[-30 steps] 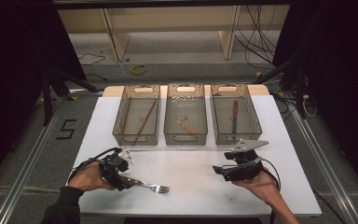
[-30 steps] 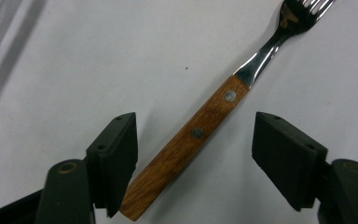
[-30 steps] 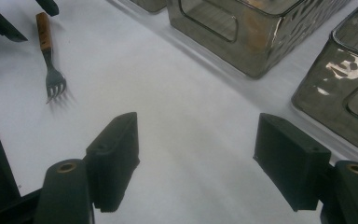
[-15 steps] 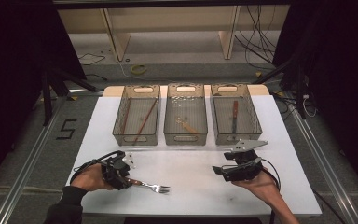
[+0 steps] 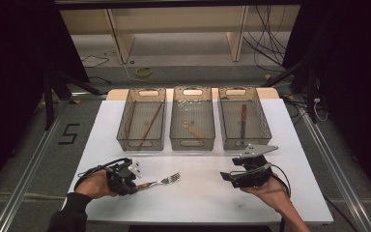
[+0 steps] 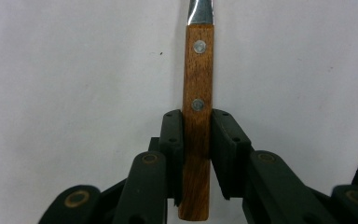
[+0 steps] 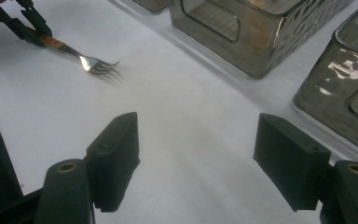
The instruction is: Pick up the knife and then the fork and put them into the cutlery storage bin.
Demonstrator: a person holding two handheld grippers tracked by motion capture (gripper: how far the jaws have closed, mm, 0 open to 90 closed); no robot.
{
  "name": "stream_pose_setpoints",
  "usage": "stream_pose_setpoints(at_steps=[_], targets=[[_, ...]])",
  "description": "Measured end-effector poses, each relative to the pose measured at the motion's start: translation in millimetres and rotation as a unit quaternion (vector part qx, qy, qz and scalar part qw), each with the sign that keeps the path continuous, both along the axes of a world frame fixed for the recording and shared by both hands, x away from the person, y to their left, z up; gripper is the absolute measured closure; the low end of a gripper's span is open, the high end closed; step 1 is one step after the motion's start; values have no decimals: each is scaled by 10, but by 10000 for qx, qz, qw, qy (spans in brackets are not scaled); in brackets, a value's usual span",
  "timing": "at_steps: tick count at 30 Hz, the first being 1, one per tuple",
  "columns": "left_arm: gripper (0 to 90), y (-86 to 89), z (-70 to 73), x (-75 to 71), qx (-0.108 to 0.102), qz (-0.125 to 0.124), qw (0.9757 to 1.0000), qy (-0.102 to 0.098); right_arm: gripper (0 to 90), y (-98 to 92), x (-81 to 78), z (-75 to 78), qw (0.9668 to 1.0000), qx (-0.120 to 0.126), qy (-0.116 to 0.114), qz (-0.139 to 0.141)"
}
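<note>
A fork (image 5: pixel 162 182) with a wooden handle (image 6: pixel 198 84) lies on the white table (image 5: pixel 198 203) near its front left, tines pointing right. My left gripper (image 5: pixel 134 186) sits low over the handle's end. Its jaws have just been closing, and both pads (image 6: pixel 173 140) now press on the sides of the handle. In the right gripper view the fork (image 7: pixel 93 63) and the left gripper (image 7: pixel 32 30) appear at the upper left. My right gripper (image 5: pixel 227 176) rests at the front right, jaws wide open (image 7: pixel 205 140) with nothing but bare table between them.
Three smoky see-through bins stand in a row at mid-table. The left bin (image 5: pixel 140 143) holds thin sticks, the middle bin (image 5: pixel 192 143) a small wooden utensil, the right bin (image 5: pixel 245 143) a red-handled knife. Bare table surface lies between the grippers.
The left gripper's jaws have closed in on the fork's handle. Both hands and the fork have stayed where they were.
</note>
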State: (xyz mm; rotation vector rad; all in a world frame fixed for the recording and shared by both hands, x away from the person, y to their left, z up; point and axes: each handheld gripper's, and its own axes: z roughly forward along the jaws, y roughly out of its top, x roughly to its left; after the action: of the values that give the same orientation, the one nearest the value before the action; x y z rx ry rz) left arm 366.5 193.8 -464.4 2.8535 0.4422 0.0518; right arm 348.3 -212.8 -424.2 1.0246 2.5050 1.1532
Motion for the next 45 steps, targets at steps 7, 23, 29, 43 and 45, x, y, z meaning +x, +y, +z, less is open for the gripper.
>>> stream_pose_setpoints(at_steps=[7, 23, 29, 43, 45], targets=[[756, -5, 2, -2, -127, 67, 9999, -84, 314, -1, 0, 3, 10000, 7, -3, -4], [757, -446, 180, -86, -472, -439, 9977, -216, 313, 149, -87, 144, 9988, 140, -237, 413], [757, -674, 235, -106, -579, -673, 9958, -210, 311, 312, -134, 170, 9966, 71, -293, 770], [756, -1215, 354, -80, -548, -1330, 9894, -222, 315, 633, -182, 147, 9882, -255, -282, 1484], [756, -1252, 369, -82, -552, -1379, 9886, -228, 323, 655, -188, 126, 9871, -298, -265, 1553]])
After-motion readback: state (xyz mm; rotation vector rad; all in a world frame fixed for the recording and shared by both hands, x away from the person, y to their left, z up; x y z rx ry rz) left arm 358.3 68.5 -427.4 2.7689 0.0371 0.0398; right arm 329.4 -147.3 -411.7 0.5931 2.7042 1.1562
